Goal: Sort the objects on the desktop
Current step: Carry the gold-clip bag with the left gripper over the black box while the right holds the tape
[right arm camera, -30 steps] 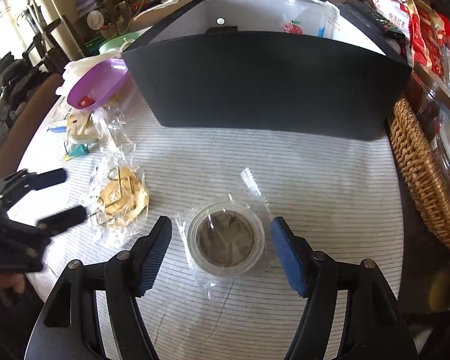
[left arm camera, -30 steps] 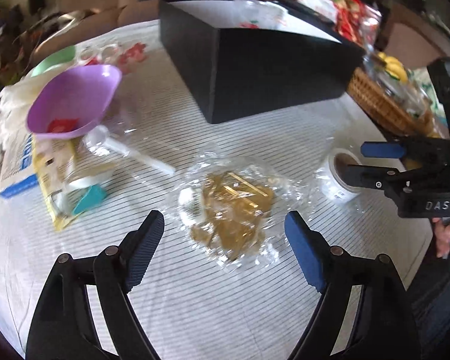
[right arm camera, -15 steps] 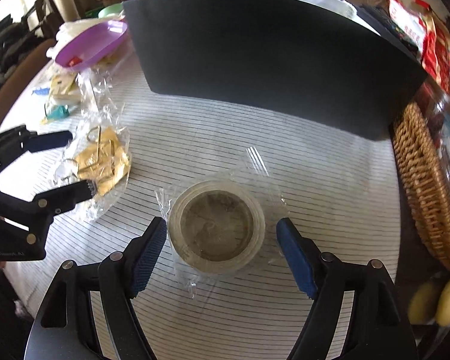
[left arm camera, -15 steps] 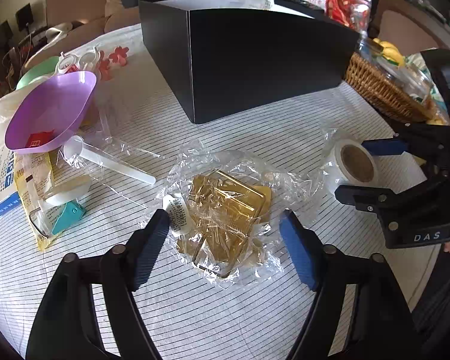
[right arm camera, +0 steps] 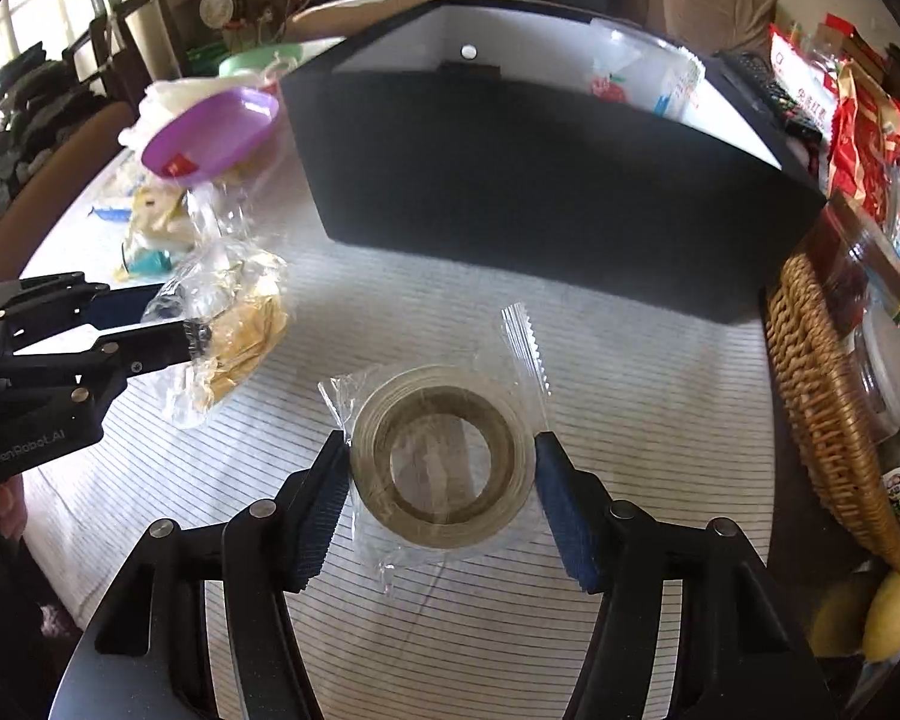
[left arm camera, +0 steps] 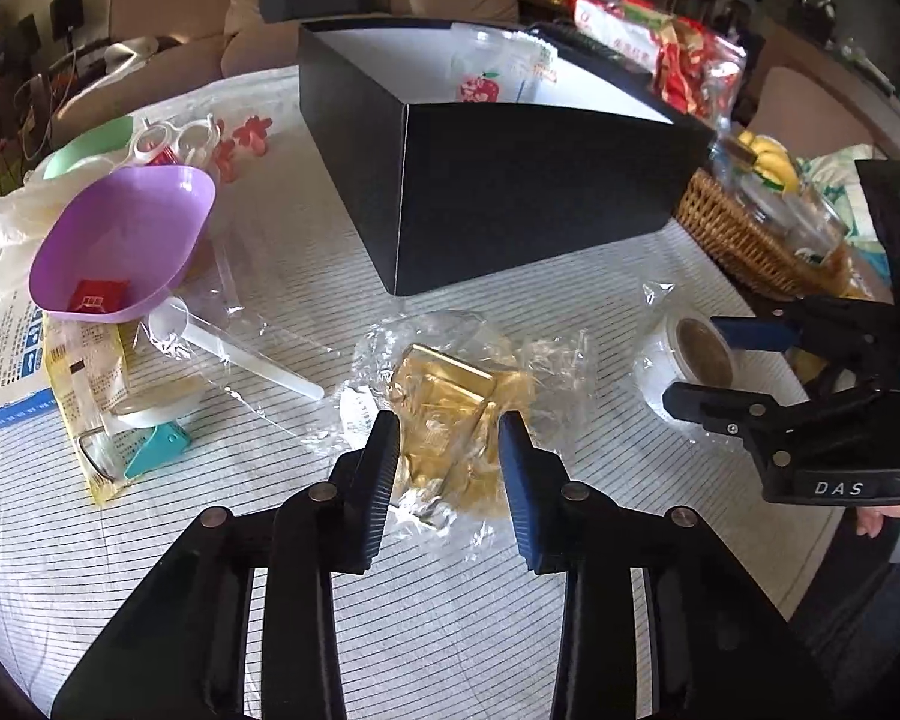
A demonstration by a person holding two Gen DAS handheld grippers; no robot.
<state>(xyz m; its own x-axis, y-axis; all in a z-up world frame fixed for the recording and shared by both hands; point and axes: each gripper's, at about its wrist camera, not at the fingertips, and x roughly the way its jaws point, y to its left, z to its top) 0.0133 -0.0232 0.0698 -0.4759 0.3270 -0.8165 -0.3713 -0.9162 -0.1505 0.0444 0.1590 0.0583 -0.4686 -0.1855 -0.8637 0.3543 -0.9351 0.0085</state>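
- My left claw (left arm camera: 448, 456) is closing, its blue pads pinching the clear bag of gold clips (left arm camera: 450, 414); in the right wrist view the bag (right arm camera: 234, 324) hangs from that claw (right arm camera: 195, 333) with its lower end on the striped desk (right arm camera: 630, 420).
- My right claw (right arm camera: 443, 495) is closing too, at middling width, one pad on each side of the wrapped roll of clear tape (right arm camera: 444, 450); the pads meet the wrapper, and I cannot tell whether they press the roll itself. From the left wrist view the roll (left arm camera: 684, 360) sits between those fingers (left arm camera: 750, 333) near the desk's right edge.
- To the left lie a white plastic spoon in a sleeve (left arm camera: 234, 348), a teal clip (left arm camera: 159, 447) and a yellow packet (left arm camera: 84, 372).
- Beyond them a purple bowl (left arm camera: 126, 240) holds a small red packet (left arm camera: 96, 294).
- Further back stands the open black box (left arm camera: 510, 192), with a clear cup (left arm camera: 486, 69) inside it.
- A wicker basket (right arm camera: 822, 396) sits to the right of the box.
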